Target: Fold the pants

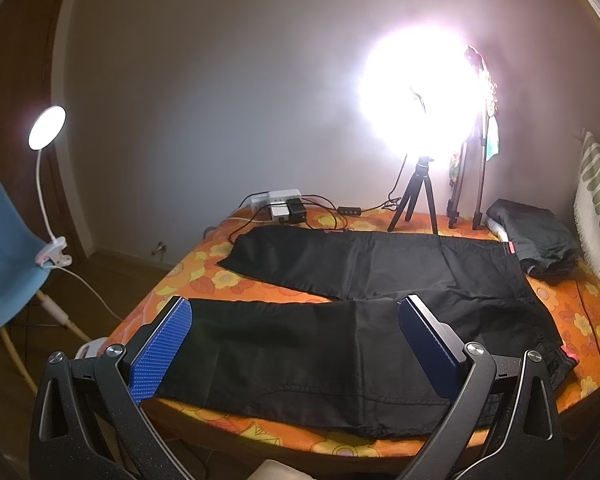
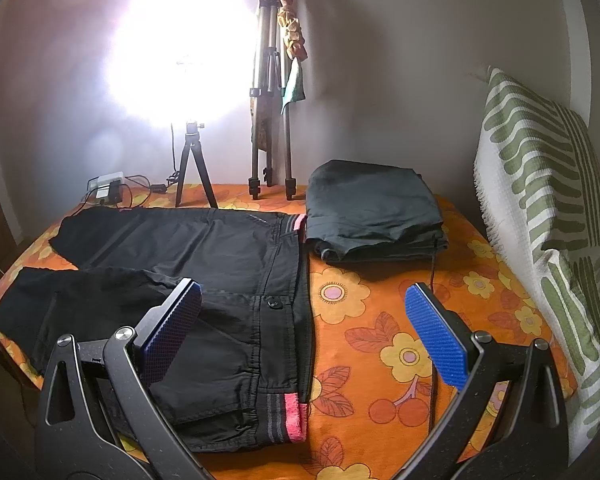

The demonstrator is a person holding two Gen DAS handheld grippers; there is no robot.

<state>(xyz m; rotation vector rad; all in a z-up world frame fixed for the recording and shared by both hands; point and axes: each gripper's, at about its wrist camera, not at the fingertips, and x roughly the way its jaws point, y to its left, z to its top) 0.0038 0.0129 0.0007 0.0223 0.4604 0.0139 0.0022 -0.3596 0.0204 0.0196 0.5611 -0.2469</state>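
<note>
Black pants (image 1: pixel 340 320) lie spread flat on the orange flowered bedspread (image 1: pixel 204 280), legs apart to the left, waistband to the right. In the right wrist view the pants (image 2: pixel 204 280) show a waistband with pink ends (image 2: pixel 294 420) and a button. My left gripper (image 1: pixel 296 312) is open and empty, hovering over the near leg. My right gripper (image 2: pixel 306 300) is open and empty, hovering over the waistband edge, its left finger above the fabric.
A folded dark garment (image 2: pixel 374 212) lies beyond the waistband. A bright lamp on a small tripod (image 2: pixel 194 168), a taller tripod (image 2: pixel 270 120) and a power strip with cables (image 1: pixel 280 206) stand at the far edge. A striped pillow (image 2: pixel 540 208) is on the right. A blue chair (image 1: pixel 4 248) with clip lamp is left.
</note>
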